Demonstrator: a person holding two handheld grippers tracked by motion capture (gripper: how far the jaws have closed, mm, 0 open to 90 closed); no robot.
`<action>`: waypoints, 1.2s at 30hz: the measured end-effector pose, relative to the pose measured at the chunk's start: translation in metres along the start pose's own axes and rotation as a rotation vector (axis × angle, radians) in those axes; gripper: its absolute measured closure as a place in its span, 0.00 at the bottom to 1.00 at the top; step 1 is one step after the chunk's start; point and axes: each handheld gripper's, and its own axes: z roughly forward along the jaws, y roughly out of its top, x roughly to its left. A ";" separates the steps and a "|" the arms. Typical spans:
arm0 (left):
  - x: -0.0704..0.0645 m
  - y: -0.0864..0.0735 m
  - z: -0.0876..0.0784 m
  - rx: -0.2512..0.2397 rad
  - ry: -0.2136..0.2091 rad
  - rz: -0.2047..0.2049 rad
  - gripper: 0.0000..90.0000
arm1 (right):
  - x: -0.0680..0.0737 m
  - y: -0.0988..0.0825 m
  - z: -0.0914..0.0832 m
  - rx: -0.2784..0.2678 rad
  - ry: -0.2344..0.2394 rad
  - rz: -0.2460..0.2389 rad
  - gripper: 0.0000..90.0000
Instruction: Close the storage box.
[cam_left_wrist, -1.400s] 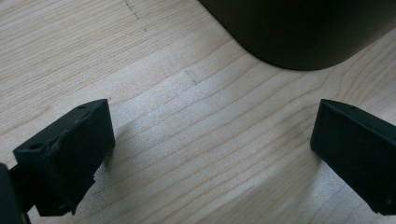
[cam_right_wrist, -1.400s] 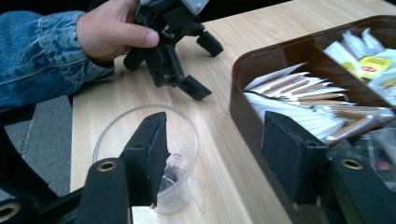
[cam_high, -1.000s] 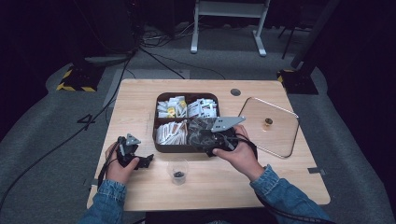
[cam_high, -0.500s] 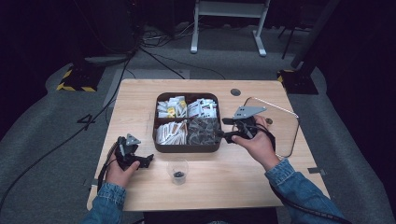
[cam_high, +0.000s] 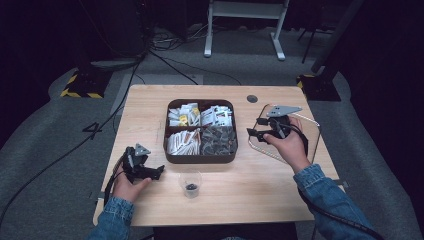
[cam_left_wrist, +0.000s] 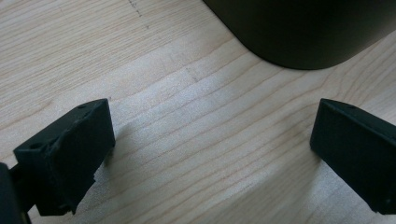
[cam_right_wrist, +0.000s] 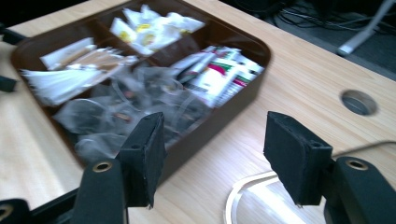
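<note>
Your right gripper (cam_high: 256, 134) hangs open and empty at the tray's (cam_high: 200, 158) 3 o'clock; your left gripper (cam_high: 159, 172) rests open, empty, at 8 o'clock.

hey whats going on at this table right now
A person sits at a wooden table with a two-jaw gripper in each hand. The right gripper hovers open and empty above a clear lid, just right of a brown four-compartment tray of packets and sachets. The left gripper rests open on the table near the tray's front left corner. A small clear cup with something dark inside stands in front of the tray.
</note>
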 end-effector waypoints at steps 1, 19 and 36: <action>-0.001 0.000 0.000 0.002 0.003 -0.005 0.00 | -0.004 -0.002 0.000 0.002 -0.010 0.010 0.43; -0.001 0.000 0.000 0.002 0.003 -0.006 0.00 | -0.073 -0.034 -0.011 0.015 -0.188 0.152 0.41; -0.001 0.000 0.000 0.002 0.003 -0.006 0.00 | -0.113 -0.071 -0.010 0.107 -0.295 0.230 0.43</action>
